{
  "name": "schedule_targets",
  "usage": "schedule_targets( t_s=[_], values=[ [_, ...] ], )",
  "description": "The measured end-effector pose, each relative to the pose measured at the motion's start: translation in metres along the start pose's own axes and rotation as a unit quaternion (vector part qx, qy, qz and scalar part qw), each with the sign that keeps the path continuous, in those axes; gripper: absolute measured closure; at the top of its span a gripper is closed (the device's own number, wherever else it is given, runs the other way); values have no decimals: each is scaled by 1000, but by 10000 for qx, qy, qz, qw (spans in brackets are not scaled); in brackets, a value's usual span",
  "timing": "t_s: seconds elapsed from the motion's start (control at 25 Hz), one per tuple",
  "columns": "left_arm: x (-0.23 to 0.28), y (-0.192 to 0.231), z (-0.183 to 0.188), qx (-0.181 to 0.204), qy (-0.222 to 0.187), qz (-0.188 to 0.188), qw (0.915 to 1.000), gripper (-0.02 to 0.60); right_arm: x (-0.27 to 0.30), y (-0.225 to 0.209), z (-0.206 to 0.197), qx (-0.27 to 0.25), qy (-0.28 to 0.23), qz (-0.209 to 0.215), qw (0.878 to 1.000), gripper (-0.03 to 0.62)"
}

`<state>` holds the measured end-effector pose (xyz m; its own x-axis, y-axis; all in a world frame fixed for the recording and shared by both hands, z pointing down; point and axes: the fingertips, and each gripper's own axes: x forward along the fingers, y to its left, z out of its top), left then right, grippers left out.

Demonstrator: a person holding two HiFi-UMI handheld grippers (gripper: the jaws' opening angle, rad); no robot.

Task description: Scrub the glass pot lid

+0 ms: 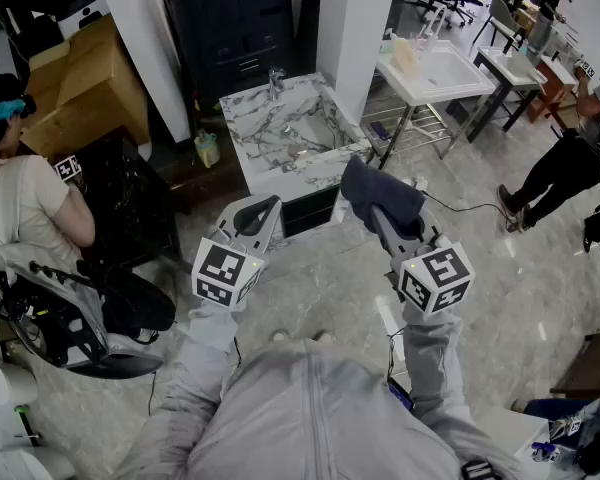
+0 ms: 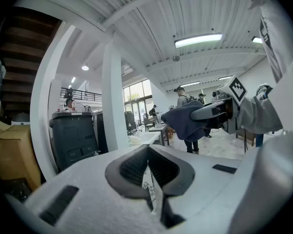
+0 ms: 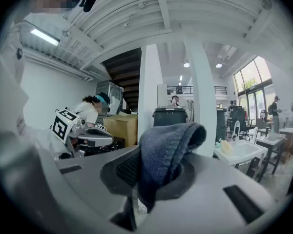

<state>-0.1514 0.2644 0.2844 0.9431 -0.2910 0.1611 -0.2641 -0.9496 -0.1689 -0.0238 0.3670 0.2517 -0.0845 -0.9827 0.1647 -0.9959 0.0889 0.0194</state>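
Glass pot lid: I can't make it out in any view. If it lies anywhere near, the likeliest place is the marble sink (image 1: 280,138) at 12 o'clock from the person, but its basin is too small here to read.
How the lid should handle: as a judgement, it is stiff, fairly heavy for its size, breakable at the rim and slick once wet. The knob on top is the sure place to take hold, and the glass edge the poor one.
Cloth (image 3: 168,145): dark blue and soft, it drapes limp over the jaw tips. It will fold to the lid's curve but gives no stiffness for hard rubbing.
Right tongs (image 3: 151,179): clamped on the cloth, which bunches between the jaws and hangs over their front.
Left tongs (image 2: 150,169): jaws closed together with nothing between them, only a thin slit left.
Arm pose: both arms in grey sleeves (image 1: 205,368) are bent and raised before the chest. The left tongs point to 11 o'clock and the right to 1 o'clock, well apart, with the marker cubes (image 1: 435,278) nearest the body.
Stage, as I judge it: scrubbing has not begun. The person stands on the floor short of the sink.
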Motion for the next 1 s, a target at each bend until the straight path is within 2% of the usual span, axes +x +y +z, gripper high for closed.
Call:
schedule_targets(
  t_s=[0.36, 0.56, 0.76, 0.84, 1.0],
  values=[
    [9, -9, 7, 15, -9, 37, 10000, 554, -3, -8, 0, -52, 26, 73, 10000, 533],
    [17, -20, 15, 156, -28, 74, 9998, 555, -9, -19, -1, 28, -97, 176, 9998, 531],
    [22, -27, 3, 35, 55, 334, 9994, 555, -12, -30, -16, 40, -52, 316, 9995, 532],
    [25, -34, -1, -55, 92, 317, 9994, 555, -12, -35, -23, 137, 14, 337, 9993, 531],
    [31, -38, 0, 50, 127, 321, 9994, 555, -9, -48, -24, 249, 6, 347, 9991, 531]
  ],
)
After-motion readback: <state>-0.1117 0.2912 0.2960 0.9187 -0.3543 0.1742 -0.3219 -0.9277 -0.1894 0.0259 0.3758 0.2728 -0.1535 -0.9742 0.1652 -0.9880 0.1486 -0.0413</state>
